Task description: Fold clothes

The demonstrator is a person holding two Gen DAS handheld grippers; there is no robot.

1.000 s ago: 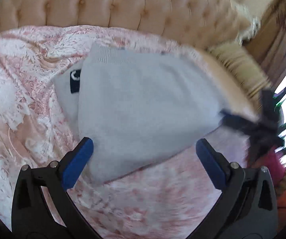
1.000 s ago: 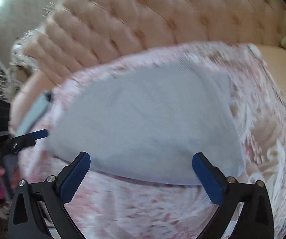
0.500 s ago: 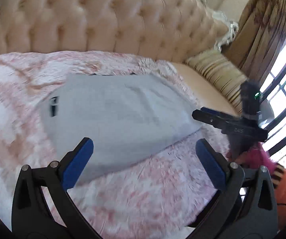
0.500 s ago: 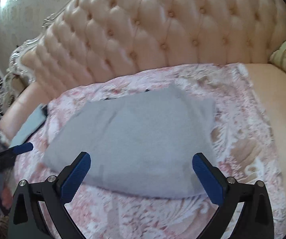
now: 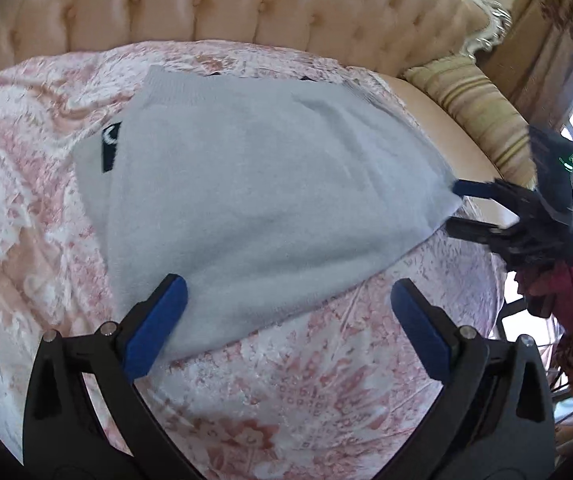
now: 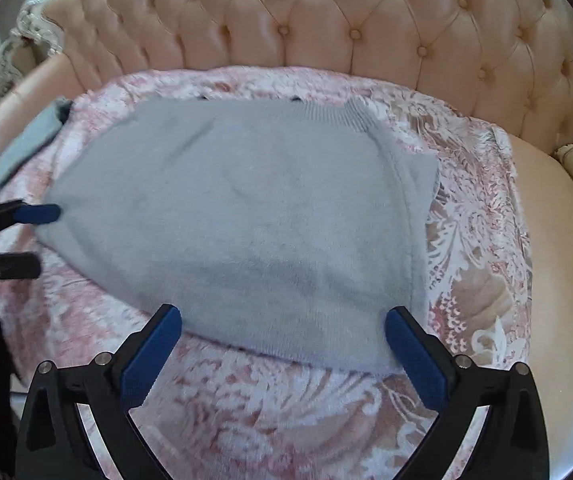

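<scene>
Folded pale grey knitted sweater [image 5: 254, 196] is seen lying flat on a pink and white floral bedspread [image 5: 326, 392], which is spread before a cream tufted leather headboard [image 5: 246, 4]. Compared with half a second ago, the garment is shown larger and nearer in both wrist views, and the right gripper [image 5: 456, 206] has been brought from a position apart from the cloth to the sweater's right corner, where its blue-padded fingers [image 5: 470, 189] are spread on either side of the edge; nothing is clamped. In the right wrist view the left gripper [image 6: 34, 240] is likewise found at the opposite corner, one blue pad touching the knit, whereas earlier it was held clear of it. The left gripper's jaws are held wide apart above the near hem in its own view, with the left pad overlapping the fabric edge and nothing gripped. The right gripper's jaws are also spread wide in its own view, straddling the near fold. A black label [image 5: 109, 146] is visible at the sweater's far left side, and a striped beige cushion [image 5: 482, 116] is seen to the right of the bedspread.
</scene>
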